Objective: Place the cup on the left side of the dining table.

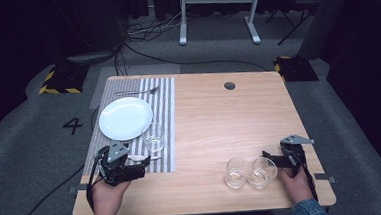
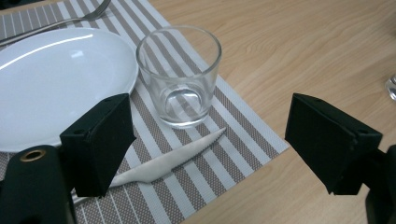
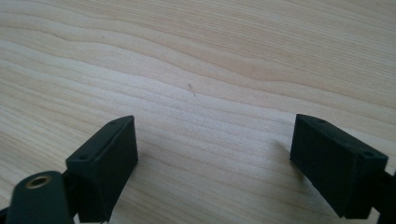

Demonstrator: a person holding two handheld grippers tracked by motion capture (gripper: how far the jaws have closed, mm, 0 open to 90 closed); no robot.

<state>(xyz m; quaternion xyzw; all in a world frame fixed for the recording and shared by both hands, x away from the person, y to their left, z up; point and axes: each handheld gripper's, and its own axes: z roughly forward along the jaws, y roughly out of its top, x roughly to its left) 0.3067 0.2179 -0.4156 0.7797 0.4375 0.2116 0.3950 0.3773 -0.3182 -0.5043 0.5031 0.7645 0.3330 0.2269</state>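
Both hands sit at the desk's near edge. Left gripper [image 2: 205, 140], jaws spread and empty, hovers over the white knife [image 2: 173, 158] on the striped placemat [image 2: 243, 135], near a glass [image 2: 180, 74] beside the plate [image 2: 51, 79]. Right gripper [image 3: 215, 163], spread and empty, sits beside two glasses [image 1: 250, 172]; a careless sweep could topple them.

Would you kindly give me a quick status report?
Left gripper open, over knife beside glass. Right gripper open over bare table. Nothing held.
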